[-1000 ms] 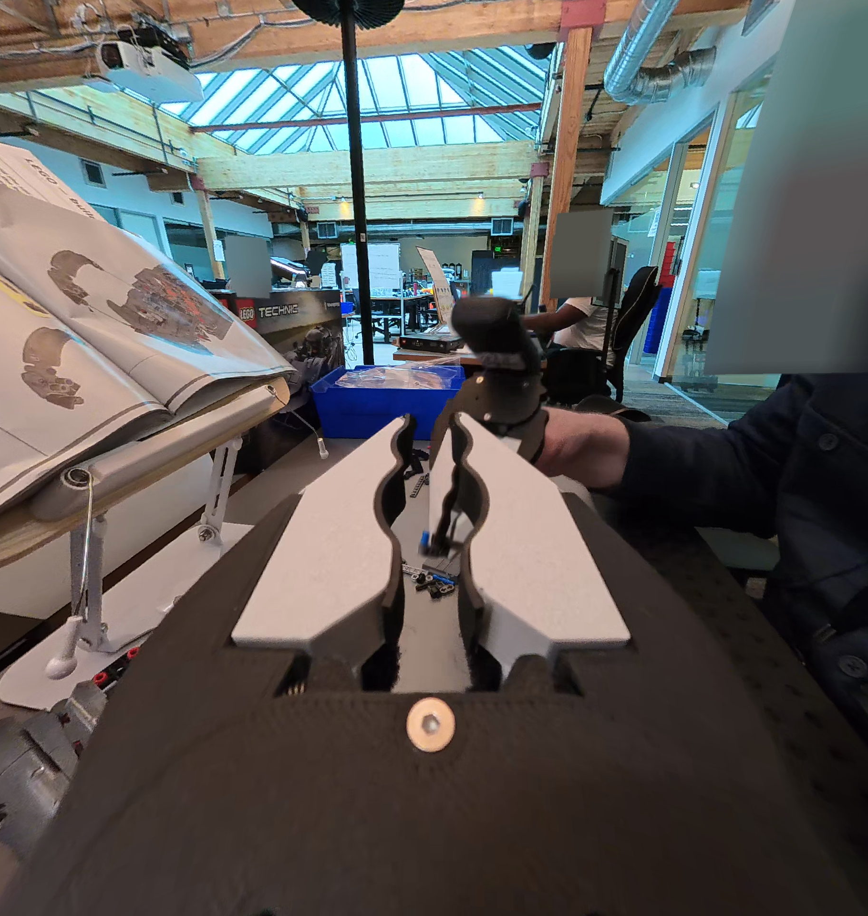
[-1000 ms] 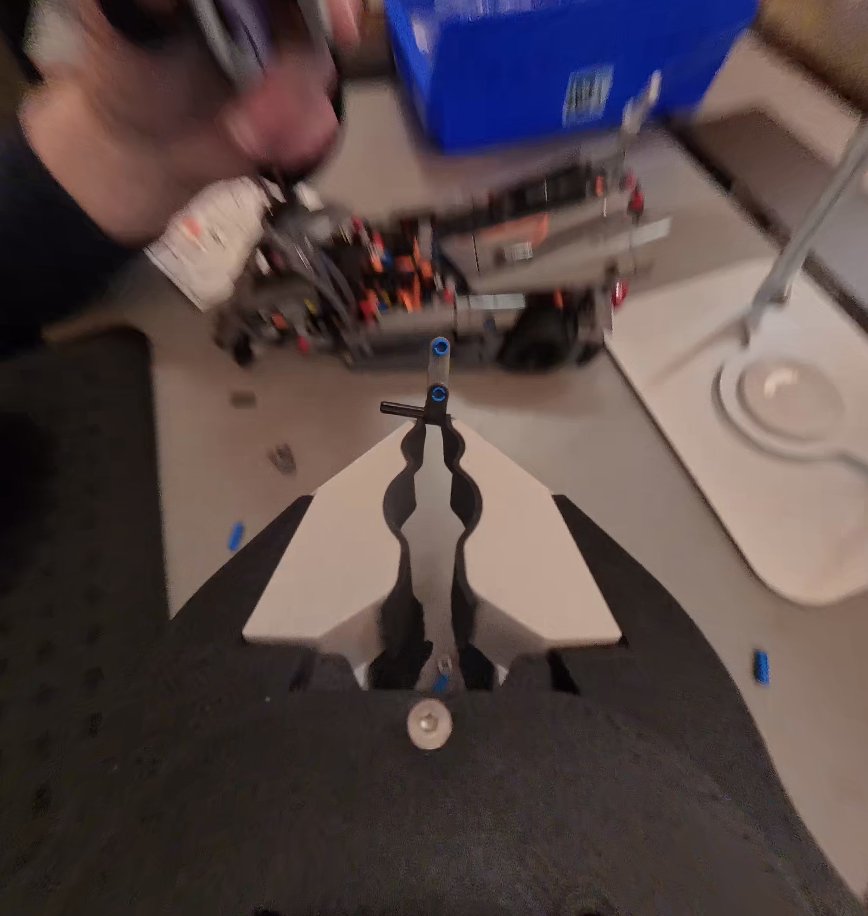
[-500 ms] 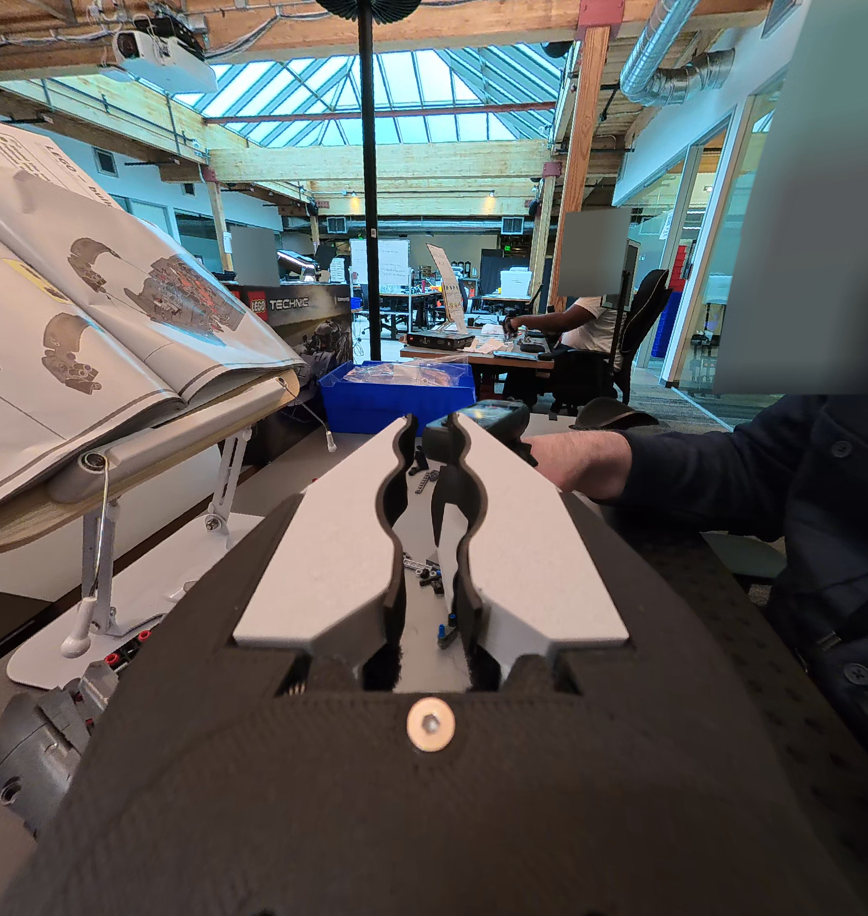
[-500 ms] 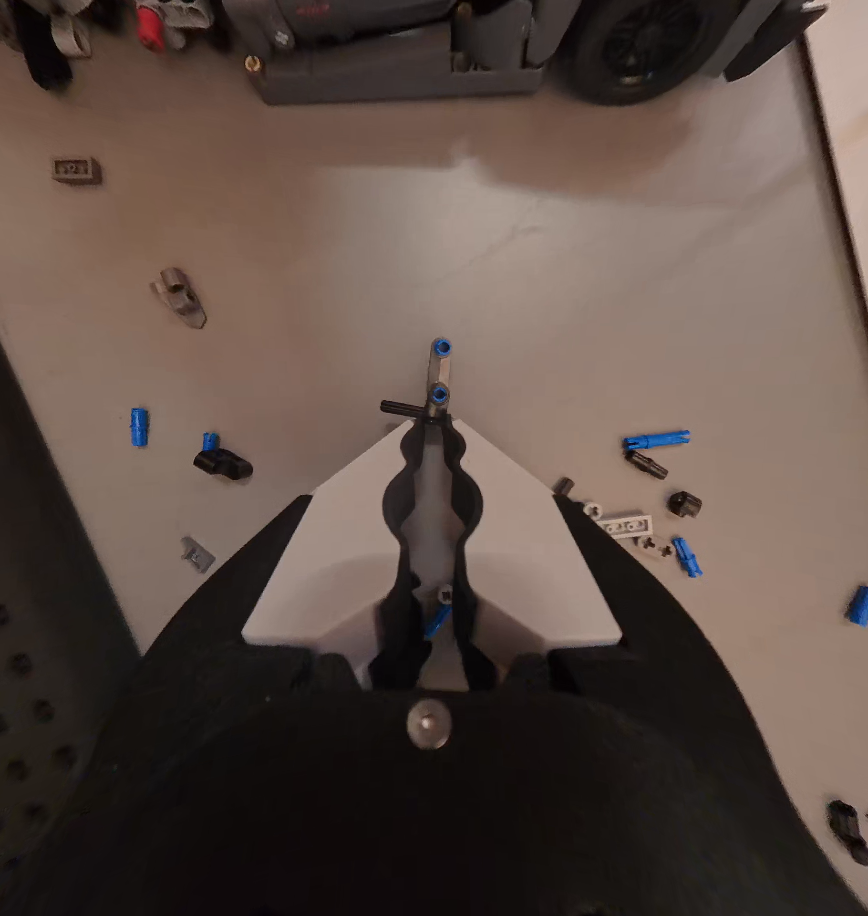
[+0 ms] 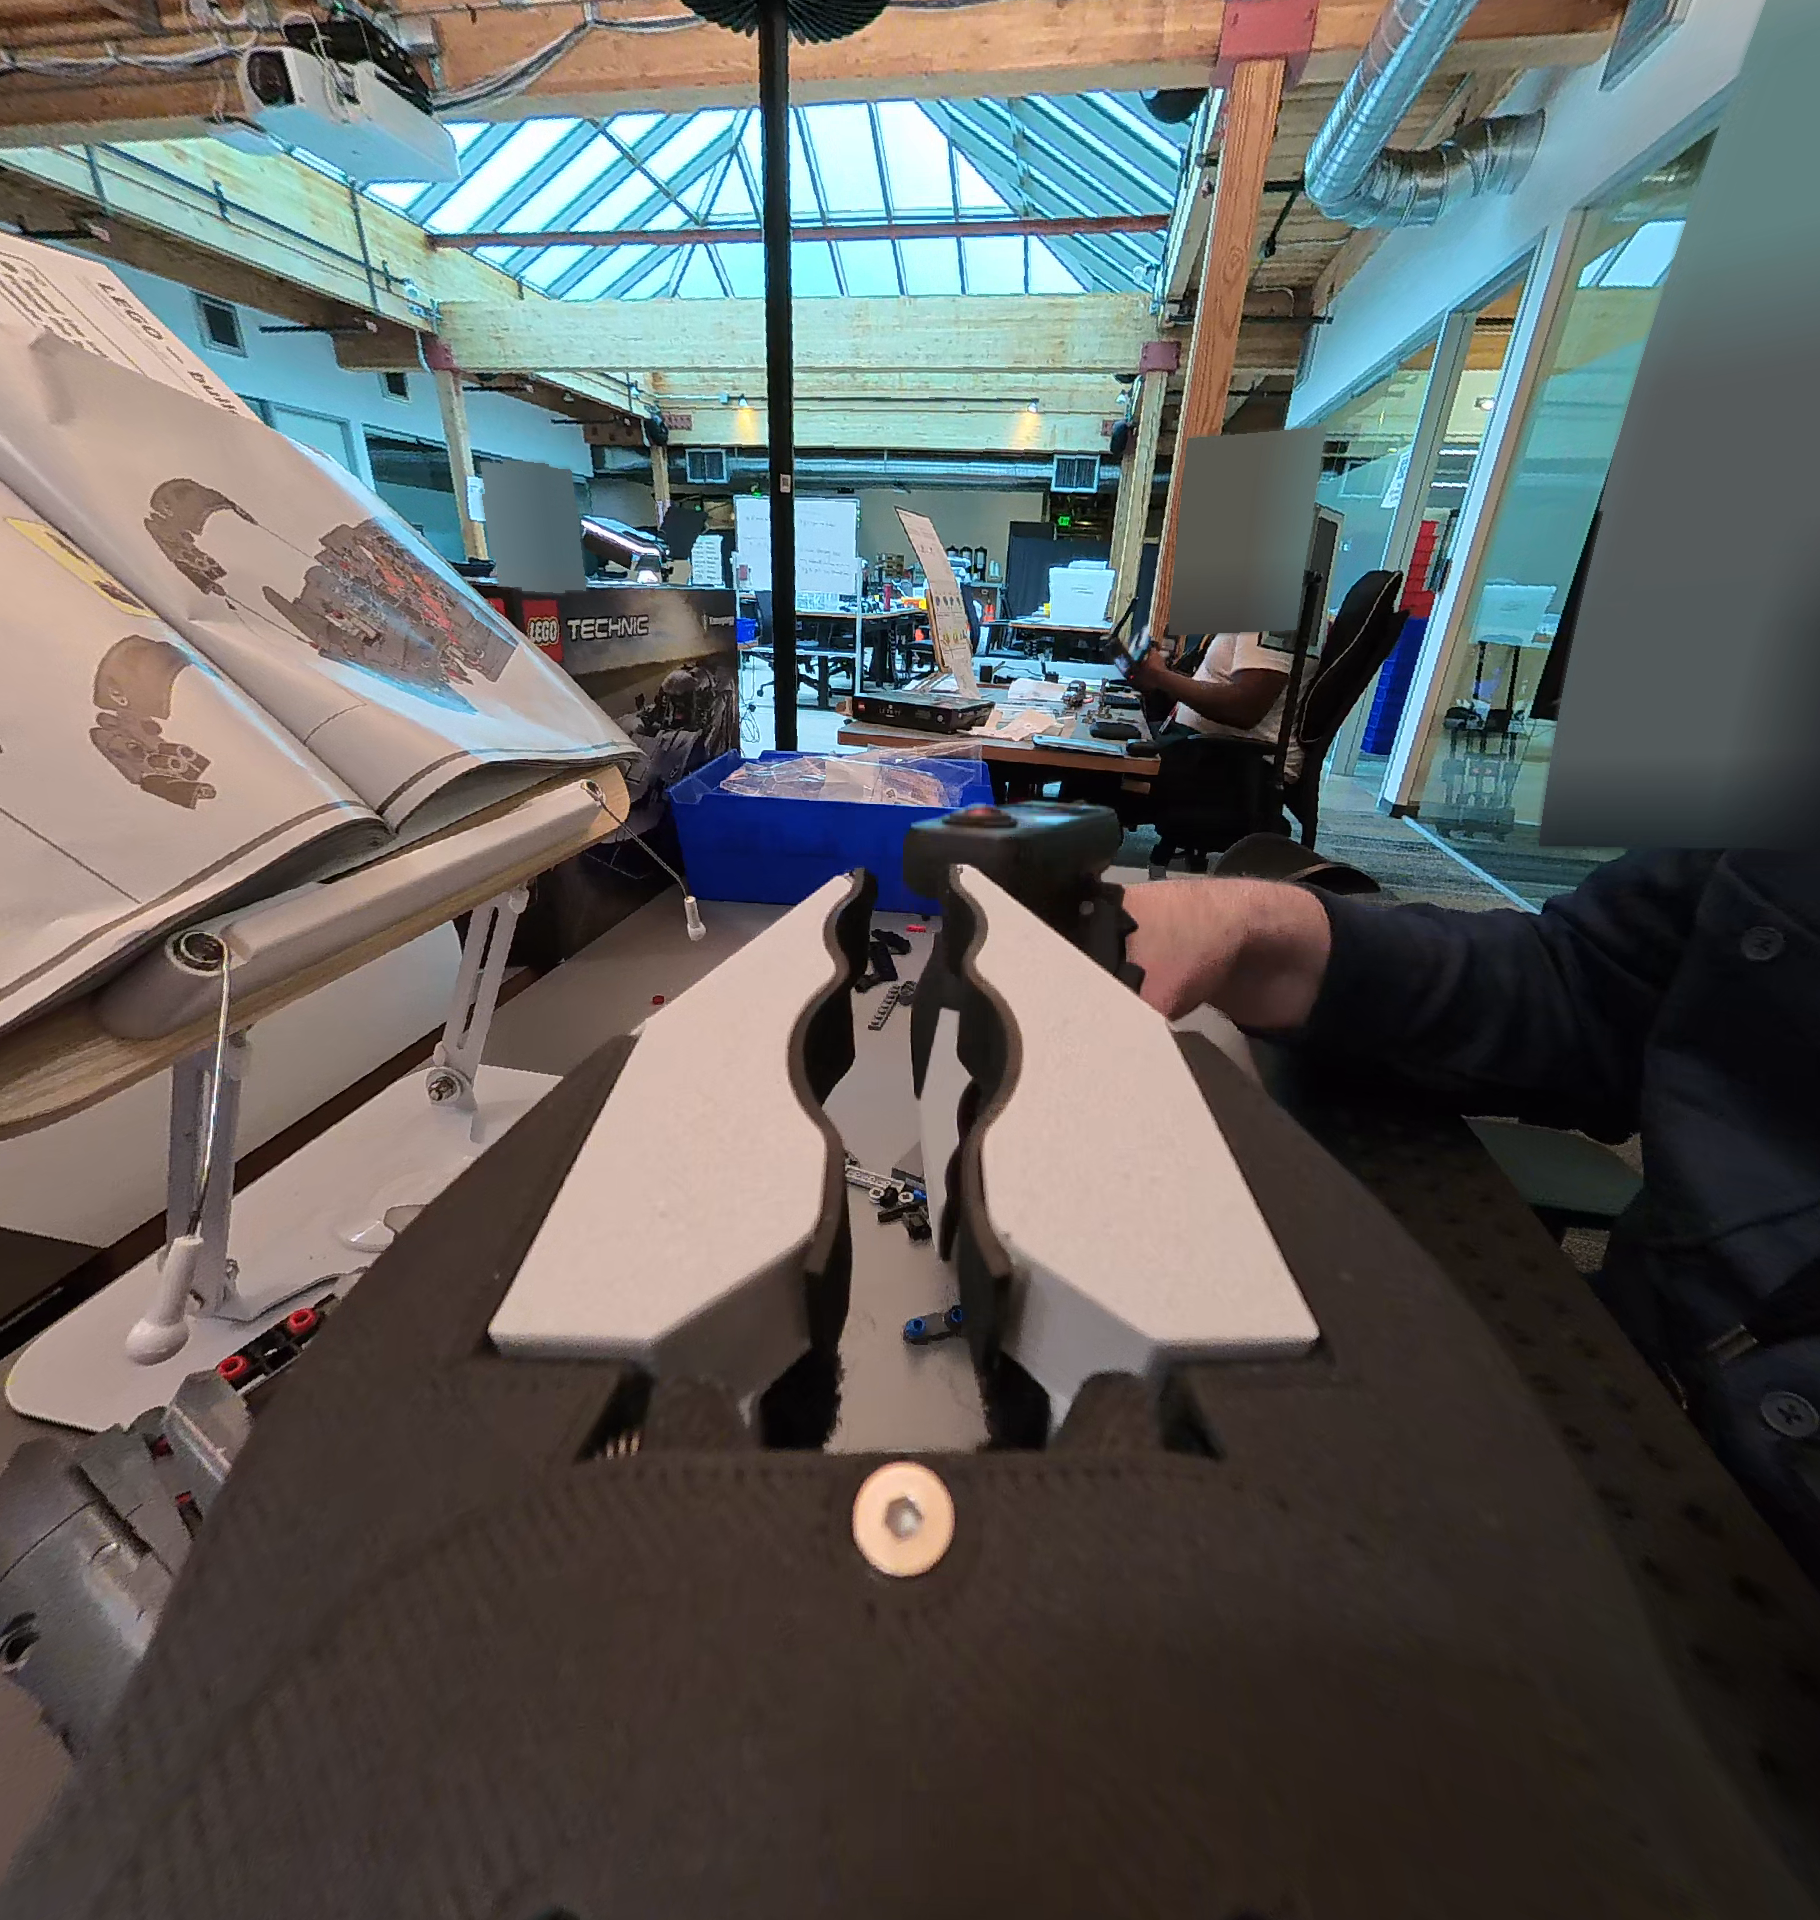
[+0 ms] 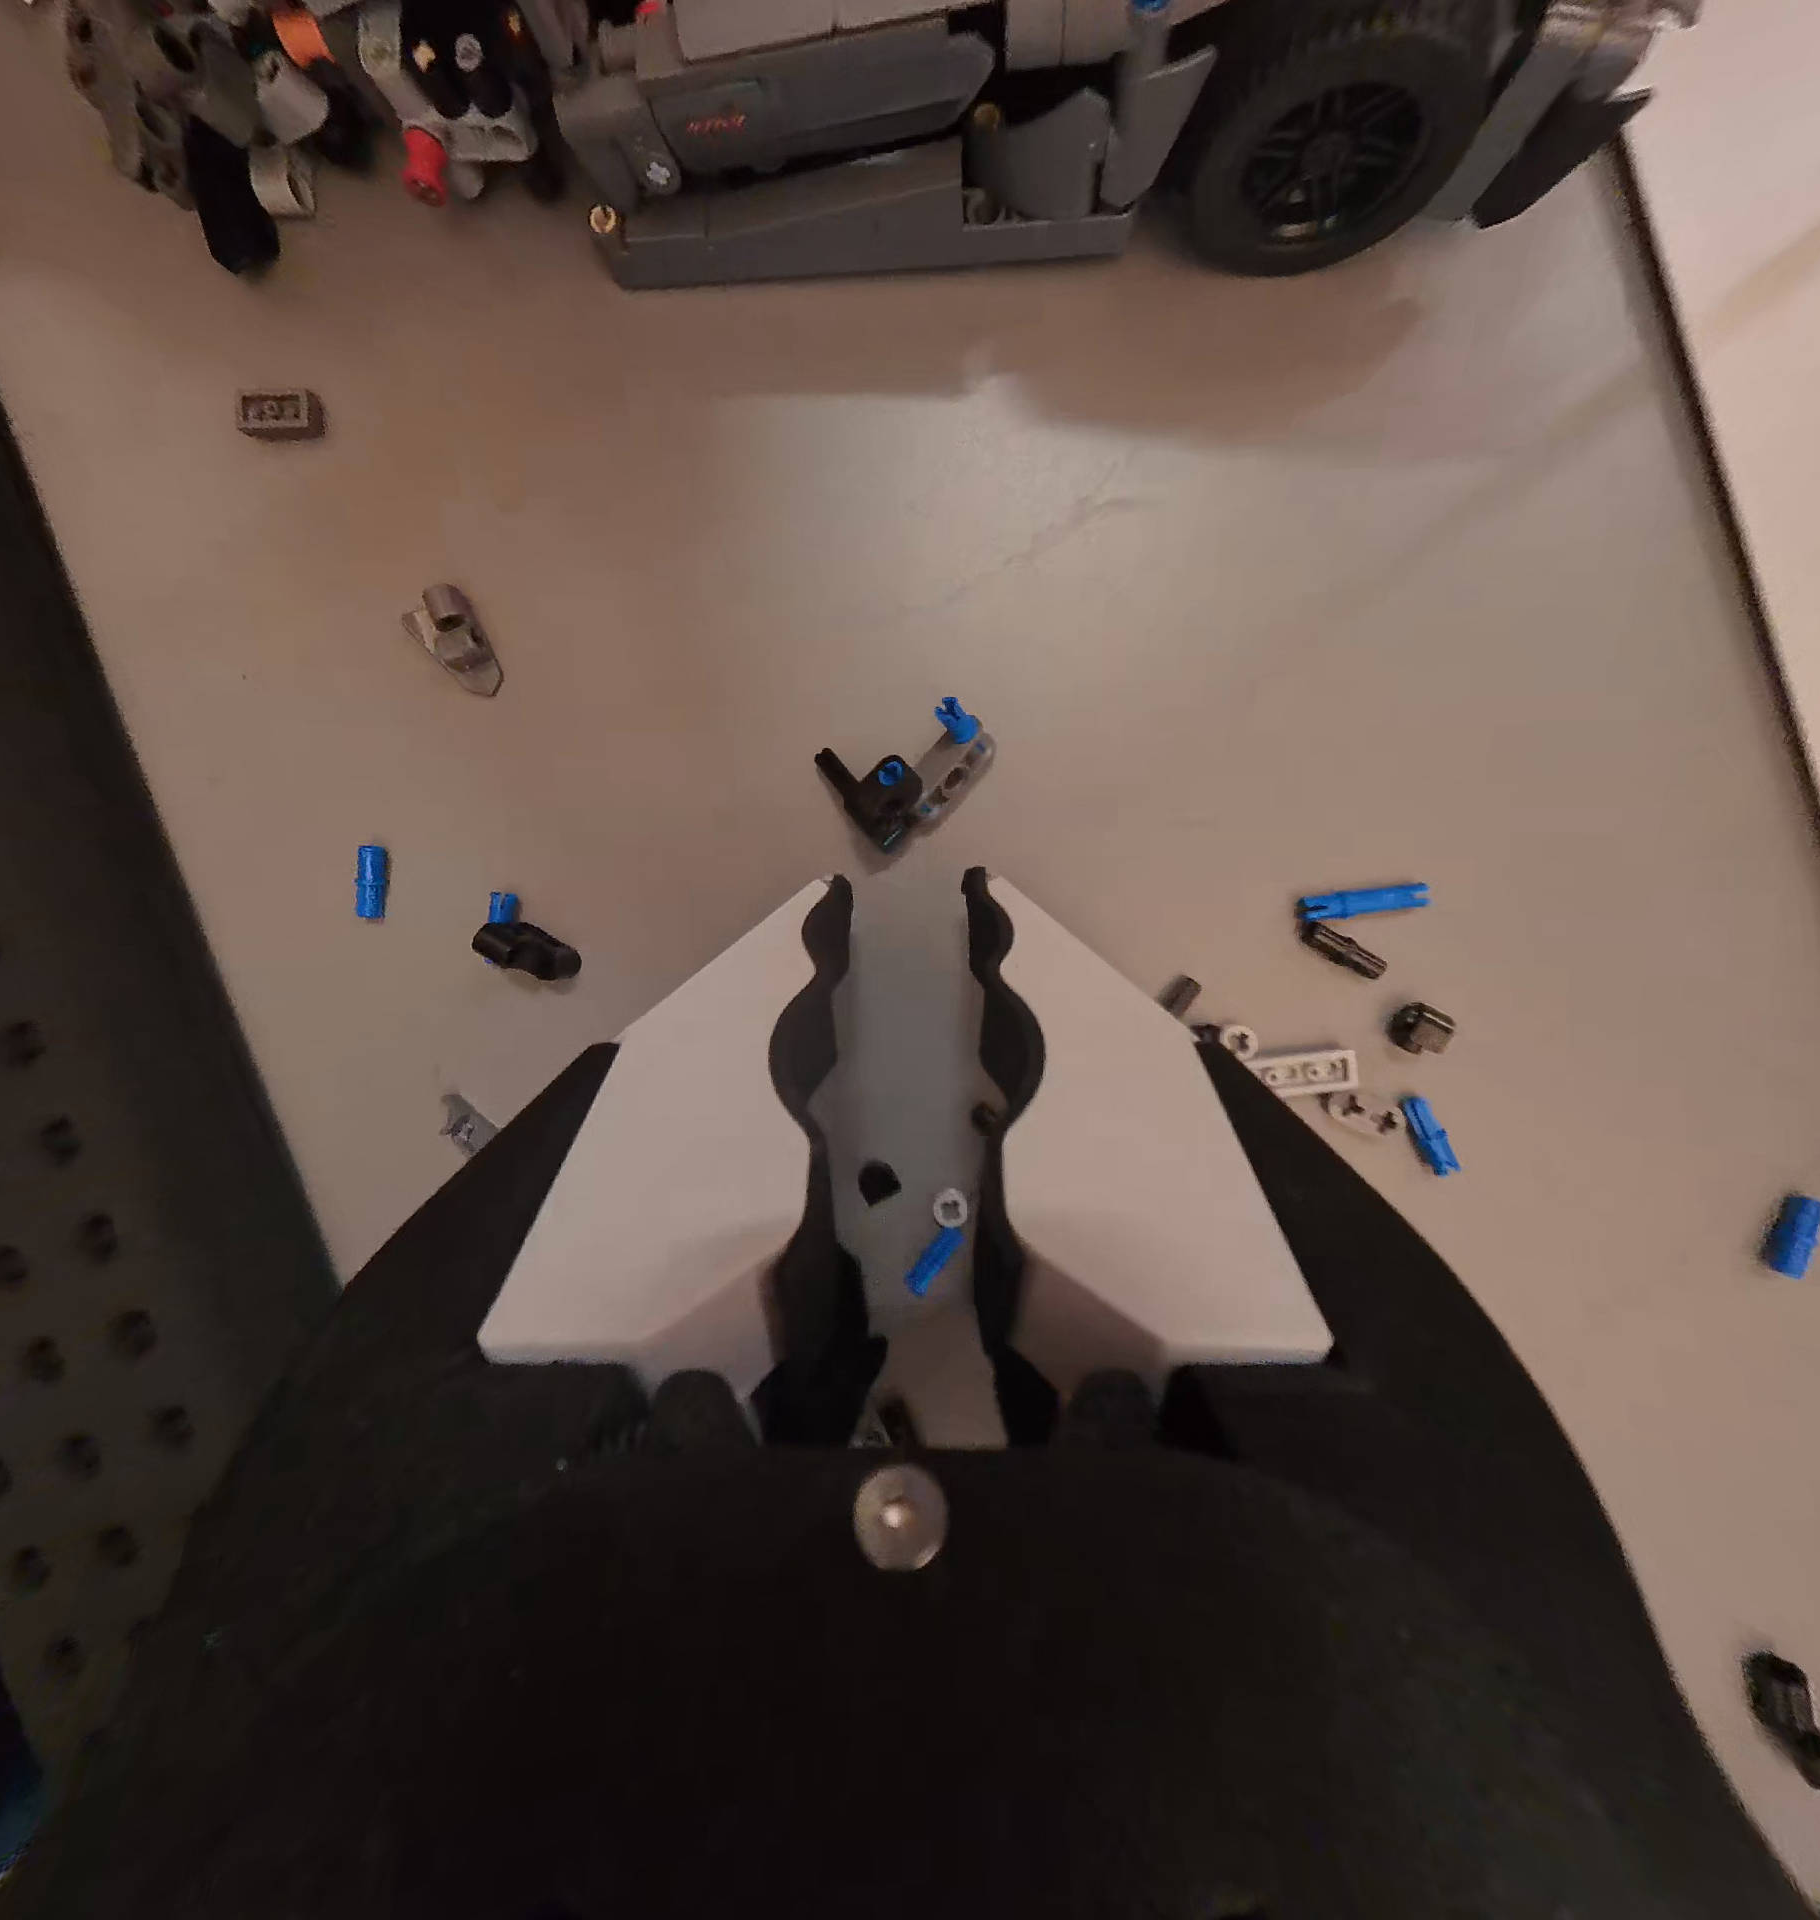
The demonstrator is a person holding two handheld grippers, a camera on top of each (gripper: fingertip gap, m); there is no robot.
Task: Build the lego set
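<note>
Small black-and-grey lego sub-assembly with blue pins lies on the grey tabletop, just ahead of your right gripper.

Right gripper fingers spread, empty. Your left gripper also parted, holding nothing. Half-built grey lego car farther back; loose blue pins scattered nearby.

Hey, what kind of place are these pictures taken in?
Probably an open-plan workshop or lab office. Wooden beams carry a glass skylight, work desks stand farther back, and the near table holds a part-built grey Lego car beside an instruction booklet on a stand.
</note>
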